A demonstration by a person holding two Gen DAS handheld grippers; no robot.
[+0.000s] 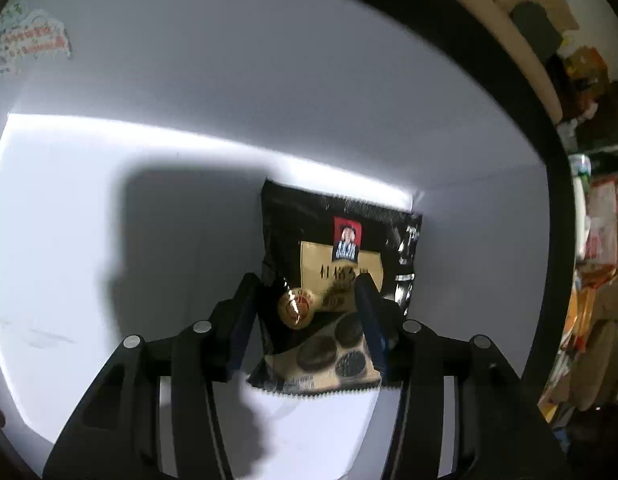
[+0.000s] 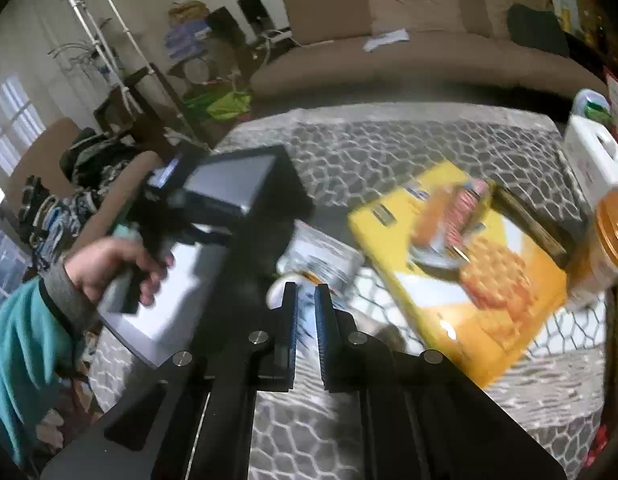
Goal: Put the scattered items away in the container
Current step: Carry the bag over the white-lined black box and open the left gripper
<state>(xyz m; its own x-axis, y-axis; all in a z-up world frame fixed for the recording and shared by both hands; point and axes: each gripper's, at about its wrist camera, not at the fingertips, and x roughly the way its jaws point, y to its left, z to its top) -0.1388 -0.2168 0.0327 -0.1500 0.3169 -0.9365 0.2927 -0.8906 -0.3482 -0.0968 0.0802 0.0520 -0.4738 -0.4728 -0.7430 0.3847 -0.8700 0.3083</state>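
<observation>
Living room backdrop: brown sofa [image 2: 409,40] far ahead of the right gripper [image 2: 307,300], worktop under a grey honeycomb-pattern cloth [image 2: 389,148].

Left gripper [image 1: 305,292]: pointing steeply down into the white container [image 1: 189,80], black rim. Jaws partly open. Black-and-cream cookie packet [image 1: 337,264] sits between the fingers, upright-ish, top edge against the far container wall. Right finger overlaps the packet's front; left finger sits just off its edge. Can't tell whether the pads still touch it; doesn't look clamped. Gripper shadow falls on the container floor to the left.

Right gripper: jaws nearly closed, thin gap only, nothing between them. Frame is motion-blurred. Just ahead of the tips: a clear-wrapped packet [image 2: 325,256], blurred, label unreadable. Ahead and right: yellow cracker box [image 2: 469,272] lying flat on the cloth. Further right, at the frame edge: jar with orange lid [image 2: 613,232], white carton [image 2: 593,160] behind it.

Left of the right gripper: person's left hand [image 2: 113,268], teal sleeve with grey cuff, holding the other gripper's handle above the container [image 2: 165,312].
</observation>
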